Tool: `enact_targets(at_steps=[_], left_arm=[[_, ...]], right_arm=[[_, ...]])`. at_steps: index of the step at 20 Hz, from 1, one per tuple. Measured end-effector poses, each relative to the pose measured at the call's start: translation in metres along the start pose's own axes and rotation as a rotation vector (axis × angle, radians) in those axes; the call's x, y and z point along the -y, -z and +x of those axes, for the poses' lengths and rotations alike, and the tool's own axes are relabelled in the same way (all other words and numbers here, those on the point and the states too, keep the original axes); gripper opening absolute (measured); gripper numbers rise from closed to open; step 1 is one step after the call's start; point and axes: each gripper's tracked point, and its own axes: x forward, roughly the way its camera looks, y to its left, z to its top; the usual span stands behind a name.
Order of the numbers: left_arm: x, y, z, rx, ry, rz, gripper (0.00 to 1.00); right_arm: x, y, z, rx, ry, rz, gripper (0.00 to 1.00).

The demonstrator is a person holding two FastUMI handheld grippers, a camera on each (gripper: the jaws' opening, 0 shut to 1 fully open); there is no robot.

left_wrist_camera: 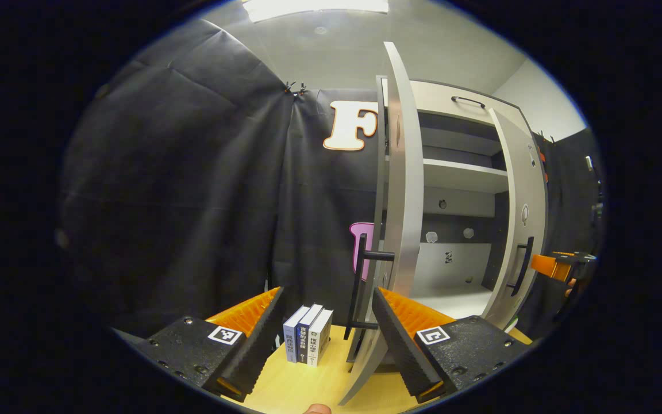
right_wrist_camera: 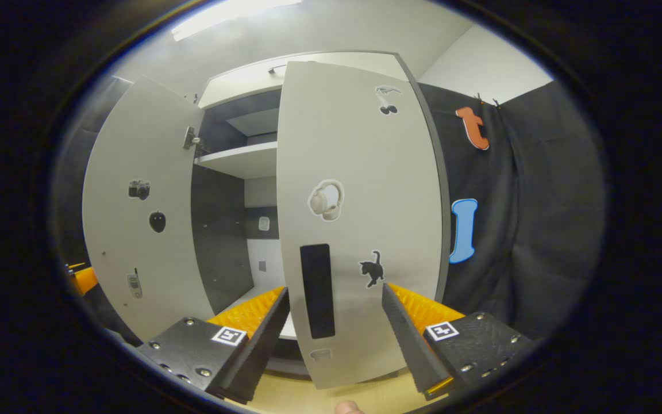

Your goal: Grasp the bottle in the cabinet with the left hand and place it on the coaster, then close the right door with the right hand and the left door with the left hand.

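A tall pale cabinet (left_wrist_camera: 463, 172) stands on the wooden table with both doors swung out. In the left gripper view its left door (left_wrist_camera: 403, 172) is seen edge-on just ahead, the black handle (left_wrist_camera: 360, 287) facing me. My left gripper (left_wrist_camera: 325, 345) is open, and the door's lower edge lies in line with the gap between its fingers. The right door (left_wrist_camera: 520, 213) hangs farther right. In the right gripper view that right door (right_wrist_camera: 360, 190) faces me, partly swung in, its black handle (right_wrist_camera: 316, 290) straight ahead. My right gripper (right_wrist_camera: 334, 339) is open and close before it.
Three books (left_wrist_camera: 308, 342) stand upright on the table (left_wrist_camera: 308, 385) left of the left door. The booth's black cloth wall (left_wrist_camera: 193, 201) hangs behind. The left door (right_wrist_camera: 141, 218) stands wide open at the left of the right gripper view, with an inner shelf (right_wrist_camera: 239, 158) behind.
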Motion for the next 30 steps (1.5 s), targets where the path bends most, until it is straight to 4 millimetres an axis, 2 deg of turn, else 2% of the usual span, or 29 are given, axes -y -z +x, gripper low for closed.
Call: enact_targets(at_steps=[1,2,4,5,6,7,8,9,10,11,12,21,22,23,24,29,30], left_arm=[[0.005,-0.001,0.000,0.002,0.012,0.007,0.95],[0.006,0.000,-0.002,-0.003,0.021,0.007,0.92],[0.006,0.000,-0.002,-0.006,0.031,0.003,0.93],[0.007,0.000,-0.002,-0.004,0.039,-0.003,0.97],[0.009,0.001,-0.001,-0.007,0.047,-0.013,0.89],[0.013,0.002,-0.001,-0.009,0.054,-0.024,0.93],[0.016,0.001,0.000,-0.009,0.062,-0.031,0.89],[0.019,0.001,0.001,-0.009,0.069,-0.034,0.93],[0.024,0.002,0.001,-0.008,0.076,-0.032,0.97],[0.031,0.003,0.000,-0.007,0.083,-0.024,0.93],[0.037,0.002,0.001,-0.005,0.092,-0.015,0.93],[0.087,0.004,0.006,-0.014,0.214,-0.025,0.93],[0.094,0.004,0.008,-0.012,0.228,-0.022,0.93],[0.099,0.004,0.010,-0.008,0.236,-0.020,0.89],[0.103,0.004,0.013,-0.006,0.245,-0.020,0.93],[0.124,0.005,0.026,-0.002,0.278,-0.044,0.93],[0.125,0.006,0.029,-0.002,0.279,-0.042,0.89]], right_arm=[[0.002,-0.001,0.000,-0.001,0.002,0.002,0.98],[0.004,0.000,-0.001,-0.001,0.002,0.007,0.98],[0.009,-0.003,-0.002,0.002,0.005,0.013,0.98],[0.011,-0.005,-0.002,0.006,0.006,0.015,0.98],[0.012,-0.007,-0.004,0.010,0.004,0.017,0.98],[0.013,-0.008,-0.003,0.010,0.002,0.016,0.98],[0.015,-0.008,-0.005,0.010,0.001,0.014,0.98],[0.017,-0.009,-0.007,0.012,0.001,0.013,0.98],[0.020,-0.010,-0.007,0.013,0.001,0.011,0.98],[0.023,-0.011,-0.008,0.013,0.003,0.008,0.98],[0.025,-0.011,-0.009,0.012,0.004,0.005,1.00],[0.052,-0.012,-0.014,0.009,0.036,-0.009,0.98],[0.056,-0.012,-0.016,0.008,0.042,-0.013,0.98],[0.059,-0.012,-0.017,0.008,0.048,-0.015,0.98],[0.061,-0.011,-0.019,0.007,0.054,-0.016,0.98],[0.074,-0.012,-0.023,0.004,0.084,-0.020,0.98],[0.077,-0.011,-0.024,0.005,0.089,-0.022,0.98]])
